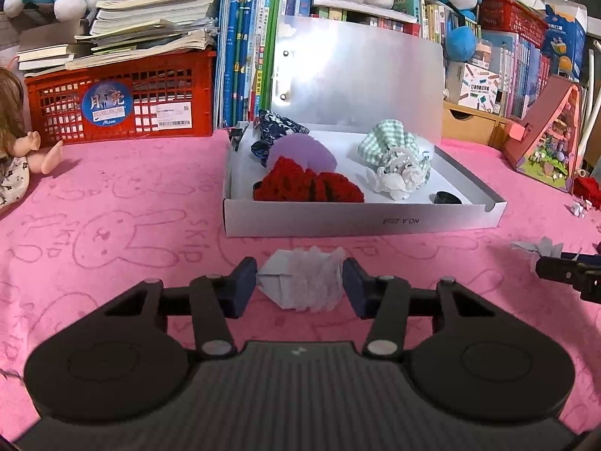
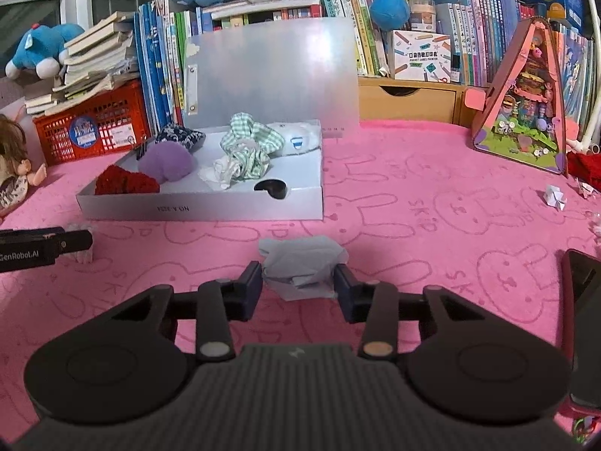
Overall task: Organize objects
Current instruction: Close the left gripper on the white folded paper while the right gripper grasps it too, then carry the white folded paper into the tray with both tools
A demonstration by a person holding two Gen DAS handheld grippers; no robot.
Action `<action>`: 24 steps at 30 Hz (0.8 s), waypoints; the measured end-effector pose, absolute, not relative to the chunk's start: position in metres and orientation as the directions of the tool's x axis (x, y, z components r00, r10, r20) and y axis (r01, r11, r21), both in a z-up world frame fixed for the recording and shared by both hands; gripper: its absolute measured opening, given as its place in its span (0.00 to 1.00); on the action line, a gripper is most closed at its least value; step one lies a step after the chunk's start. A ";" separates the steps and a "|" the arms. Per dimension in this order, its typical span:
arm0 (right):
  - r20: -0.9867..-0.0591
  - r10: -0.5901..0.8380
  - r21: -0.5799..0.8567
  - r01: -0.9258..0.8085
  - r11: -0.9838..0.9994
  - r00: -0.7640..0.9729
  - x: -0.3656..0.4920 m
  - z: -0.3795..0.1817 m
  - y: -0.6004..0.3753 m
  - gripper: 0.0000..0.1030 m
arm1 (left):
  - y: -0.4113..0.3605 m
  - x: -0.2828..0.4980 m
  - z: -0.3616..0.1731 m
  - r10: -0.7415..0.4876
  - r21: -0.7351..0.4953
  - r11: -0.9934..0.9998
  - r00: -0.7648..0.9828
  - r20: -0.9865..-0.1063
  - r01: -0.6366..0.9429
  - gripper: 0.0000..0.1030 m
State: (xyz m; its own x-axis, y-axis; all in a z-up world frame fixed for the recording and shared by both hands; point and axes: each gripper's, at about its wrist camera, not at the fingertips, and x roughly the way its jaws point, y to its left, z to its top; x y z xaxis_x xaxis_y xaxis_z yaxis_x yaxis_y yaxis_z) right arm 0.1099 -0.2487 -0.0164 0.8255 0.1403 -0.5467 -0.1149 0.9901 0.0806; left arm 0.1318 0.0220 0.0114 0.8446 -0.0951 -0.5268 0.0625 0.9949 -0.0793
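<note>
Each tool has closed on a scrap of paper, so the step in hand looks like picking up. The left tool [image 1: 299, 285] has its two dark pads pressed against the sides of a white folded paper piece [image 1: 300, 282] that lies on the pink cloth [image 1: 112, 195] of the bench. The right tool [image 2: 298, 282] pinches a pale grey crumpled paper [image 2: 300, 263] the same way, narrow but not fully shut.

Both tools point forward and slope down toward the cloth, side by side, with the open white box [image 1: 360, 221] just ahead of them. The box already holds a red knitted thing [image 1: 308, 186], a purple pad [image 1: 300, 150] and a green checked cloth [image 1: 387, 146].

Next, I think, each tool must lift its paper over the low front wall of the box and let go inside. The paper is light and soft, so it could slip or tear if the grip is loose. More small paper bits [image 2: 555, 197] wait on the cloth at the right.
</note>
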 end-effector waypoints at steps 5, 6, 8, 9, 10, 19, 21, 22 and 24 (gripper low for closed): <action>-0.536 0.147 0.090 -0.117 0.989 0.832 0.110 -0.011 -0.248 0.45 | 0.024 0.130 0.017 -0.101 -0.090 0.994 0.849 -0.518 0.063 0.53; -0.533 0.146 0.090 -0.116 0.989 0.833 0.110 -0.010 -0.247 0.45 | 0.023 0.129 0.019 -0.101 -0.089 0.994 0.851 -0.515 0.064 0.53; -0.531 0.147 0.091 -0.117 0.989 0.835 0.111 -0.009 -0.247 0.45 | 0.023 0.128 0.022 -0.101 -0.089 0.994 0.857 -0.506 0.064 0.53; -0.530 0.149 0.093 -0.118 0.989 0.835 0.111 -0.008 -0.247 0.45 | 0.023 0.127 0.024 -0.103 -0.091 0.994 0.859 -0.501 0.066 0.53; -0.529 0.151 0.096 -0.118 0.988 0.835 0.111 -0.008 -0.247 0.45 | 0.023 0.126 0.026 -0.105 -0.092 0.993 0.861 -0.498 0.067 0.53; -0.504 0.165 0.090 -0.138 0.986 0.848 0.117 0.007 -0.239 0.44 | 0.022 0.129 0.045 -0.115 -0.094 0.992 0.877 -0.466 0.080 0.53; -0.496 0.171 0.088 -0.147 0.985 0.851 0.119 0.012 -0.237 0.44 | 0.022 0.132 0.050 -0.119 -0.101 0.992 0.879 -0.462 0.082 0.53; -0.492 0.175 0.088 -0.152 0.985 0.853 0.121 0.014 -0.235 0.44 | 0.022 0.134 0.052 -0.120 -0.102 0.991 0.880 -0.460 0.083 0.53; -0.484 0.181 0.083 -0.161 0.984 0.856 0.124 0.018 -0.232 0.44 | 0.021 0.138 0.056 -0.121 -0.102 0.991 0.881 -0.457 0.083 0.53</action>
State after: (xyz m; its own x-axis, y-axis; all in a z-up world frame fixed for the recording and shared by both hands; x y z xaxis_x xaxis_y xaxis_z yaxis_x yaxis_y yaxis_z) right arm 0.1236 -0.2322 0.0183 0.8562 0.1806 -0.4840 -0.1608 0.9835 0.0825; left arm 0.1378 0.0215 0.0559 0.8811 -0.1209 -0.4573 0.0831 0.9913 -0.1021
